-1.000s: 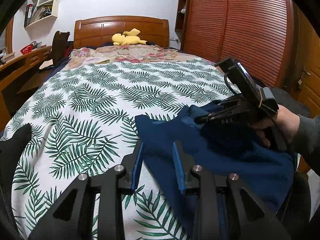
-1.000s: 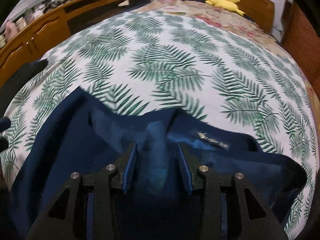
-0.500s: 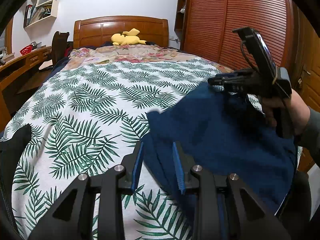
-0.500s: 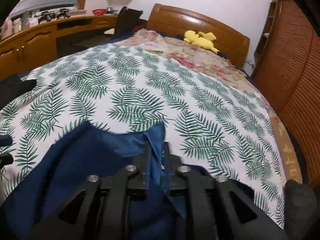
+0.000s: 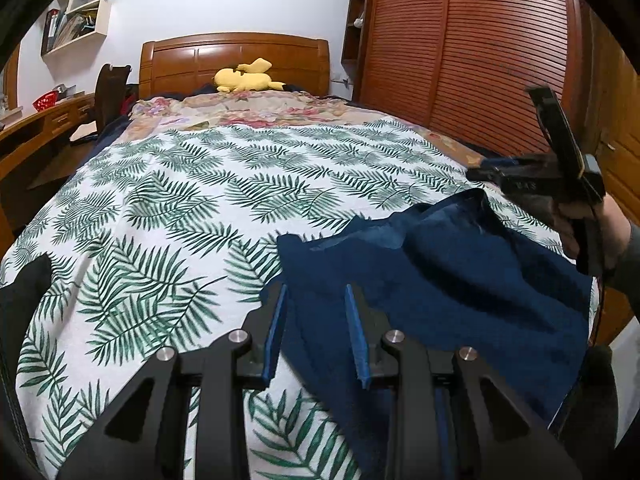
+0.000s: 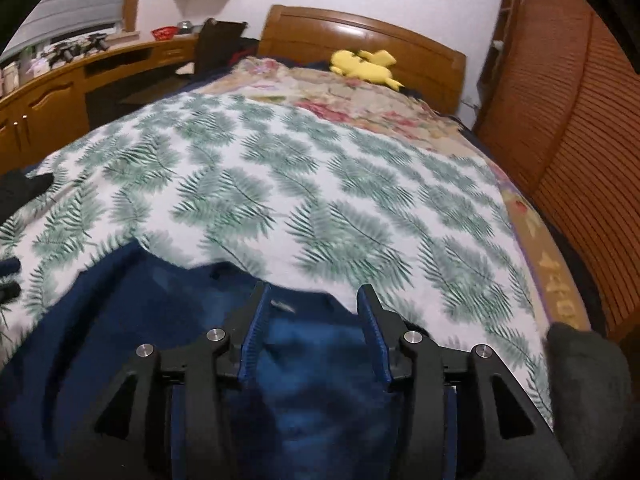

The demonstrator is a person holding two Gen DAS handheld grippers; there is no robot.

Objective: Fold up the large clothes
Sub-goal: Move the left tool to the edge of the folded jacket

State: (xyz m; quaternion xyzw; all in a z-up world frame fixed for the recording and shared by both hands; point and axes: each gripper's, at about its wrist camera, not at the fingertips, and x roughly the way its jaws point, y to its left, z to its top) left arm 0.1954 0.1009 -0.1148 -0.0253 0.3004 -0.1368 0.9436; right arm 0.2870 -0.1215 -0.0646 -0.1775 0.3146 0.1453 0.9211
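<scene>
A navy blue garment [image 5: 440, 280] lies rumpled on the near right part of the bed, and it fills the lower half of the right wrist view [image 6: 120, 340]. My left gripper [image 5: 316, 292] sits low over the garment's left edge. Its jaws stand a little apart, with cloth lying in the gap and no pinch showing. My right gripper [image 6: 313, 292] hovers above the garment's far edge with its jaws opening. Cloth shows beneath the gap, but the pads are not pressing on it. In the left wrist view the right gripper [image 5: 480, 172] is held by a hand [image 5: 608, 232] clear above the cloth.
The bed has a white palm-leaf cover [image 5: 200, 200], a floral quilt and a yellow plush toy [image 5: 246, 78] by the wooden headboard. A slatted wardrobe [image 5: 460, 60] runs along the right and a wooden desk [image 6: 48, 108] along the left. Dark clothing [image 5: 24, 292] lies at the bed's left edge.
Half a second ago my right gripper was shut on the navy cloth and lifting it. It has since let go and risen to the right, and the cloth has dropped back. The left gripper stayed put.
</scene>
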